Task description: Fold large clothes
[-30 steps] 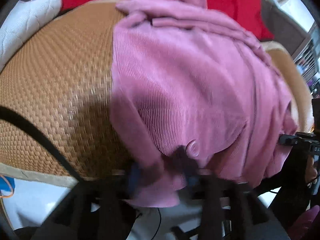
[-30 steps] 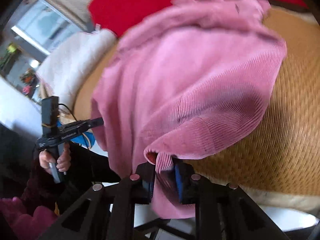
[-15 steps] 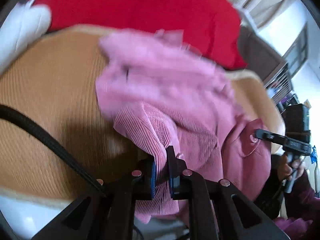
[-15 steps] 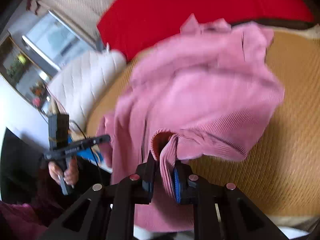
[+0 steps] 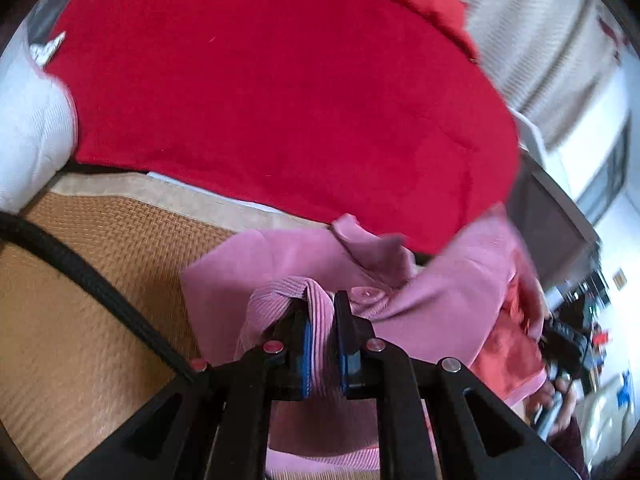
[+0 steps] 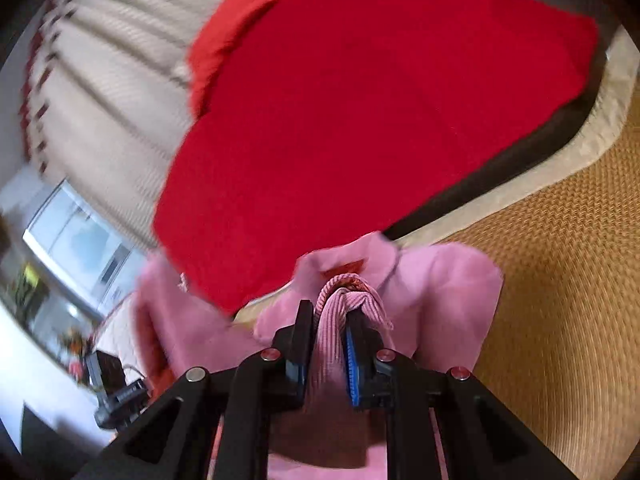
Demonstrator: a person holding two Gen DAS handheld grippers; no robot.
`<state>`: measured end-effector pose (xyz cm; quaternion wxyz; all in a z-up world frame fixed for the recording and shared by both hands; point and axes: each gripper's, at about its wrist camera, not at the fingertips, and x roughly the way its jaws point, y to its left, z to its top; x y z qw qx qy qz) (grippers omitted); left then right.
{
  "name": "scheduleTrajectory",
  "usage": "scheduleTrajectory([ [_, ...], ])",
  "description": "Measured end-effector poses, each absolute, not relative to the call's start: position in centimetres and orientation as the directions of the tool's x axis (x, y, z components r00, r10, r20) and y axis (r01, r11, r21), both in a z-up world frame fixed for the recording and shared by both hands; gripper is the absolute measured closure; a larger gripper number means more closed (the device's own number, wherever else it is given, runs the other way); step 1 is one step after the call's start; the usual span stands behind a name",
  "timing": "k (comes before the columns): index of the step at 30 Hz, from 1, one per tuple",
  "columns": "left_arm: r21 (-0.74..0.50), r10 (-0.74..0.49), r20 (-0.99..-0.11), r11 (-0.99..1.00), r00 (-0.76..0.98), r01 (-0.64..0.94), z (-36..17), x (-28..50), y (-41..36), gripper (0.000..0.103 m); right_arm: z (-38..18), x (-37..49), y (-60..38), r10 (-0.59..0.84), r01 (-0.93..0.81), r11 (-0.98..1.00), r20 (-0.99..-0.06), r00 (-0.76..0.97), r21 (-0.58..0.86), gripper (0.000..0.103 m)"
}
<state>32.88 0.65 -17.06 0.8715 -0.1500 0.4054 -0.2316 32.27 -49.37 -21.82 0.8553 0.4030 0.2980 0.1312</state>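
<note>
A pink ribbed garment [image 5: 420,304] hangs bunched and lifted off the woven tan mat [image 5: 80,288]. My left gripper [image 5: 322,312] is shut on a fold of its ribbed edge, with cloth pinched between the blue pads. In the right wrist view the same pink garment [image 6: 440,292] spreads below and behind my right gripper [image 6: 330,320], which is shut on another ribbed fold. The other gripper shows at each view's edge: the right one [image 5: 568,336] held in a hand, the left one [image 6: 116,396] low at the left. The garment's lower part is hidden under the grippers.
A large red cushion [image 5: 280,92] fills the back, above the mat's pale border [image 6: 580,148]. A white quilted pillow [image 5: 28,140] lies at the left. A black cable [image 5: 88,276] crosses the mat. Striped curtains [image 6: 104,80] and a window [image 6: 76,244] stand behind.
Both grippers have risen and swung toward the red cushion, carrying the garment's near edge up and over. The garment, spread wide on the mat before, is now bunched and partly folded.
</note>
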Motion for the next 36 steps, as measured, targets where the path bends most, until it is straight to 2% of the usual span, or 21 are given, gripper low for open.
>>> scheduleTrajectory([
  [4,-0.466,-0.448,-0.709,0.877,0.544,0.115,-21.2,37.1,1.0,0.092,-26.2,36.9,-50.6,0.492,0.106,0.610,-0.480,0.727,0.786,0.087],
  [6,-0.506,-0.457,-0.717,0.861,0.527,0.058,-22.3,38.2,1.9,0.092,-28.8,38.4,-51.9,0.533,0.167,0.546,-0.494,0.687,0.821,0.087],
  [9,-0.570,-0.487,-0.694,0.822,0.530,0.010,-22.7,39.0,2.5,0.092,-30.5,39.7,-52.7,0.597,0.222,0.432,-0.462,0.656,0.874,0.086],
  [13,-0.592,-0.506,-0.650,0.805,0.567,0.039,-20.9,38.0,3.3,0.092,-30.5,38.6,-54.8,0.646,0.234,0.295,-0.374,0.665,0.926,0.081],
  [15,-0.605,-0.512,-0.613,0.794,0.601,0.059,-19.8,37.5,3.7,0.089,-29.1,37.5,-55.6,0.609,0.210,0.304,-0.360,0.707,0.929,0.069],
  [16,-0.601,-0.505,-0.608,0.797,0.612,0.061,-19.4,37.3,3.6,0.087,-28.4,37.0,-55.9,0.593,0.198,0.306,-0.349,0.725,0.931,0.046],
  [17,-0.591,-0.486,-0.599,0.804,0.636,0.058,-18.8,36.8,3.9,0.081,-27.7,36.3,-56.4,0.574,0.179,0.300,-0.327,0.751,0.937,0.013],
  [18,-0.574,-0.451,-0.587,0.818,0.672,0.048,-18.1,36.1,4.4,0.070,-26.6,35.1,-56.9,0.519,0.148,0.303,-0.293,0.803,0.941,0.007],
  [19,-0.556,-0.409,-0.565,0.831,0.717,0.035,-17.1,35.2,5.1,0.062,-25.6,34.1,-57.2,0.484,0.126,0.335,-0.285,0.827,0.934,0.007],
  [20,-0.553,-0.390,-0.540,0.832,0.746,0.034,-16.4,34.4,5.6,0.046,-24.4,33.6,-56.9,0.475,0.107,0.396,-0.303,0.826,0.912,0.008],
  [21,-0.554,-0.376,-0.511,0.832,0.773,0.038,-15.5,33.6,6.2,0.038,-23.0,33.5,-55.9,0.507,0.074,0.481,-0.346,0.790,0.874,0.009],
  [22,-0.541,-0.361,-0.499,0.840,0.788,0.042,-14.9,32.8,6.5,0.037,-22.4,33.3,-55.2,0.523,0.052,0.510,-0.358,0.773,0.858,0.011],
  [23,-0.504,-0.345,-0.521,0.863,0.781,0.045,-14.5,32.4,6.4,0.037,-21.7,32.8,-54.3,0.543,0.024,0.546,-0.375,0.751,0.838,0.020],
  [25,-0.413,-0.357,-0.597,0.904,0.719,0.106,-14.5,31.7,5.3,0.037,-20.8,32.5,-51.2,0.572,-0.025,0.649,-0.465,0.675,0.761,0.032],
  [26,-0.386,-0.371,-0.630,0.912,0.682,0.140,-15.0,31.4,4.6,0.037,-20.5,32.1,-50.0,0.576,-0.048,0.681,-0.494,0.651,0.730,0.042],
  [28,-0.317,-0.399,-0.745,0.917,0.534,0.243,-17.0,30.9,2.4,0.037,-20.4,31.6,-47.1,0.617,-0.121,0.717,-0.543,0.569,0.686,0.054],
  [31,-0.289,-0.404,-0.787,0.909,0.467,0.299,-18.8,30.3,0.9,0.037,-20.9,31.2,-43.3,0.627,-0.187,0.764,-0.641,0.443,0.618,0.054],
  [33,-0.289,-0.401,-0.791,0.910,0.462,0.296,-19.2,31.1,0.6,0.037,-21.3,31.1,-41.6,0.627,-0.230,0.774,-0.664,0.409,0.590,0.054],
  [36,-0.347,-0.445,-0.770,0.894,0.458,0.284,-20.0,33.0,0.6,0.037,-23.0,33.6,-40.2,0.578,-0.180,0.811,-0.715,0.393,0.556,0.054],
])
